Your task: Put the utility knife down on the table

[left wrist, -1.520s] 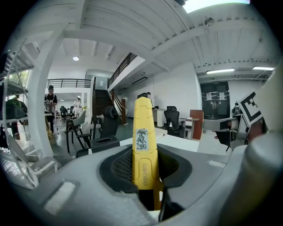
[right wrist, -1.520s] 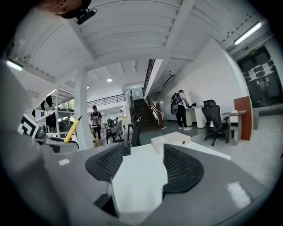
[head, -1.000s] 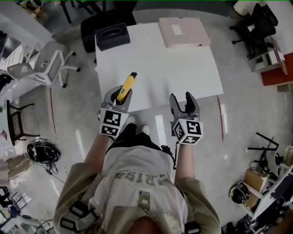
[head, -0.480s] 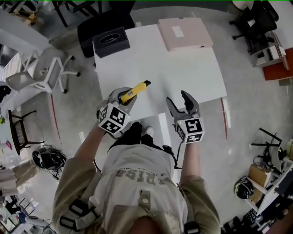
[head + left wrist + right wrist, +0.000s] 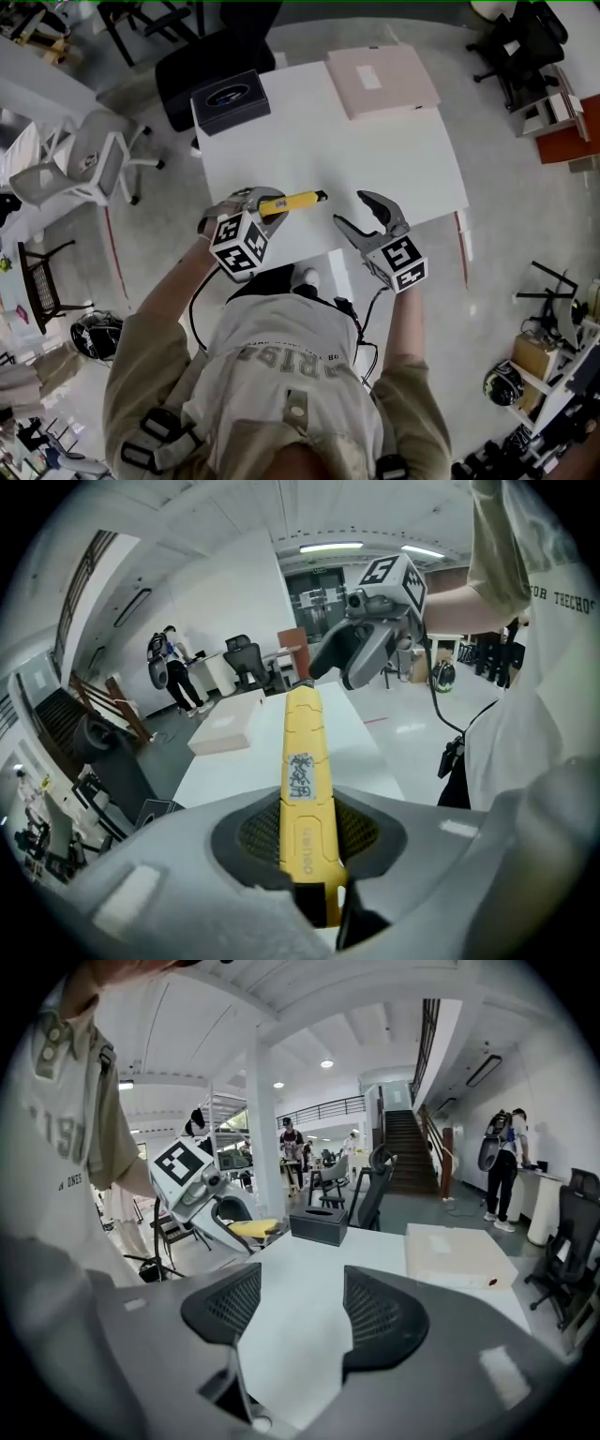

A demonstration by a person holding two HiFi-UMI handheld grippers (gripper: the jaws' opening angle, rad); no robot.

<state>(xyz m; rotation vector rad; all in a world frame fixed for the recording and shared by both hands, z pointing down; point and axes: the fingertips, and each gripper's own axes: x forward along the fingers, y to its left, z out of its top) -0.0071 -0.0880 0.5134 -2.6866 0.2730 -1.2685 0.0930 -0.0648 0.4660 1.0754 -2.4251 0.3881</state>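
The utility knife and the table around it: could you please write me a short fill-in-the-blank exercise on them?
The left gripper is shut on a ______ utility knife. The right gripper's jaws stand ______, with nothing between them. A ______ tissue box sits on the white table's far left corner. The flat pink box lies at its far ______ corner.
Missing words: yellow; open; black; right.

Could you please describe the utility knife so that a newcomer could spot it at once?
At the near edge of the white table, the left gripper grips the knife. It is a slim bar and the only yellow thing, unlike the black box and pink box at the far end.
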